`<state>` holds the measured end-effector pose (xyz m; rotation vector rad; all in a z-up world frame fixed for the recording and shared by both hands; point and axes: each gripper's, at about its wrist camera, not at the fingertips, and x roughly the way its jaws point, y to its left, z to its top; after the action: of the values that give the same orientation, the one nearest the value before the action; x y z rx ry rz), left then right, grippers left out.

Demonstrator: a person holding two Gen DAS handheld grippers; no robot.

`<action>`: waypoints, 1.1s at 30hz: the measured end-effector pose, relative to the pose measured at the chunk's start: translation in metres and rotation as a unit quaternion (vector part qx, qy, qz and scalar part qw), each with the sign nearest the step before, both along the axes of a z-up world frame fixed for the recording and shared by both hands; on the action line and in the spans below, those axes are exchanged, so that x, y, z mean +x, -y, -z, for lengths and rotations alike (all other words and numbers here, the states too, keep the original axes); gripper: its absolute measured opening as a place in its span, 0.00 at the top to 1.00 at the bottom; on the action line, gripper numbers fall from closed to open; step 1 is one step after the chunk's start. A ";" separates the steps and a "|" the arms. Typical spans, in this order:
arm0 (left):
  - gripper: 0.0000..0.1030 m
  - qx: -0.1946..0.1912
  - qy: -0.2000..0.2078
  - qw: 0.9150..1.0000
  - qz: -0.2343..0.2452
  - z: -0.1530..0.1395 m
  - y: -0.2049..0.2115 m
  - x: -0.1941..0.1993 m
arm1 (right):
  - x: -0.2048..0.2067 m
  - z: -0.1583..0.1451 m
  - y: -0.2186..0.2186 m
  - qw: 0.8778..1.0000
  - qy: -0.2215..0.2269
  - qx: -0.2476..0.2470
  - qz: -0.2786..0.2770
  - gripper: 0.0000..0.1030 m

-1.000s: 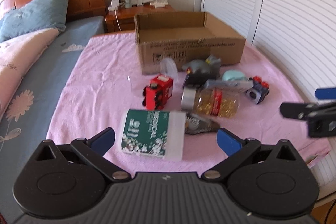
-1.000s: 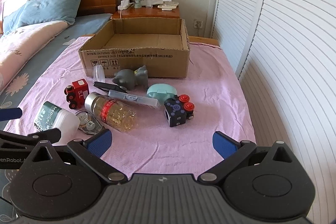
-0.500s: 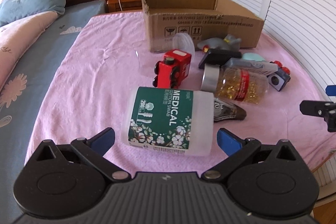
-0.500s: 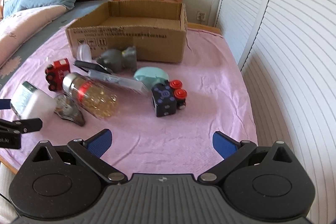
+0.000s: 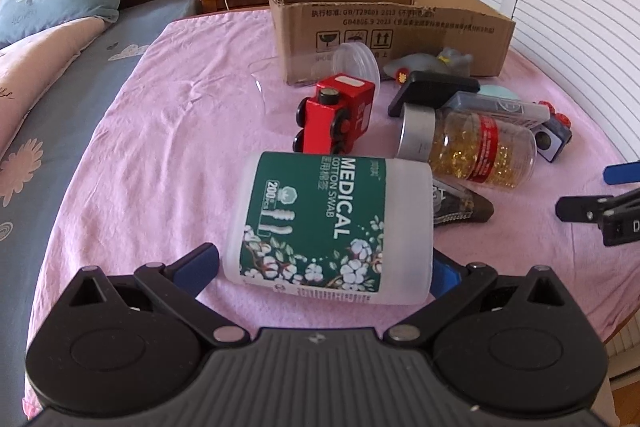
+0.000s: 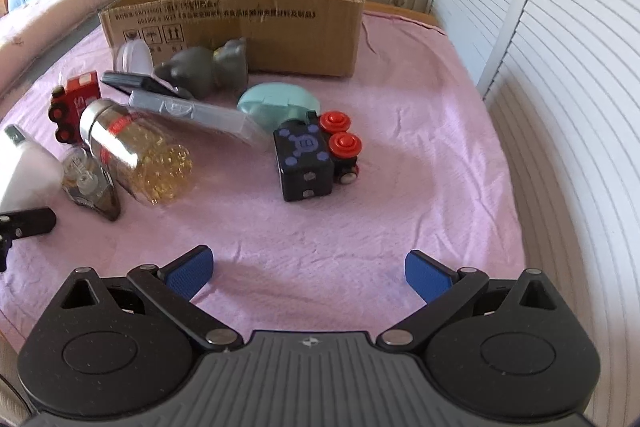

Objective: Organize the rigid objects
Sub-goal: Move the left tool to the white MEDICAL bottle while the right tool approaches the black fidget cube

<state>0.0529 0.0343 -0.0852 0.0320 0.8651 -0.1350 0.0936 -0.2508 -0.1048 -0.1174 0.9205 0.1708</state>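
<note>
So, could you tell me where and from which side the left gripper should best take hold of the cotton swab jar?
Probably across the round body at its green label, coming in low from the near side. The cotton swab jar lies on its side crosswise, its curved wall toward the open left gripper, whose fingers already flank it. The pill bottle crowds its far end.

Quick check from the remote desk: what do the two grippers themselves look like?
Both look identical. The left gripper and right gripper have matte black bodies with a ribbed grey centre plate, two round black discs, silver pivot pins, triangular cut-outs and blue textured pads on black linkage fingers. No cables, hands or sleeves are visible.
</note>
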 end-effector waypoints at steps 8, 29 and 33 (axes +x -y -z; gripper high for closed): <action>0.00 0.000 0.003 1.000 -0.002 0.000 0.000 -0.001 | 0.000 0.004 0.005 1.000 0.019 0.012 -0.022 0.00; 0.00 0.000 0.002 1.000 -0.006 0.001 0.000 0.002 | 0.033 0.004 0.011 0.998 0.019 0.012 -0.064 0.00; 0.00 0.000 0.003 1.000 -0.006 0.001 0.000 0.001 | 0.042 0.003 0.013 0.997 0.027 0.014 -0.069 0.07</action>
<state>0.0537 0.0344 -0.0860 0.0272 0.8586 -0.1236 0.1353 -0.2639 -0.1074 -0.1583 0.8563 0.3070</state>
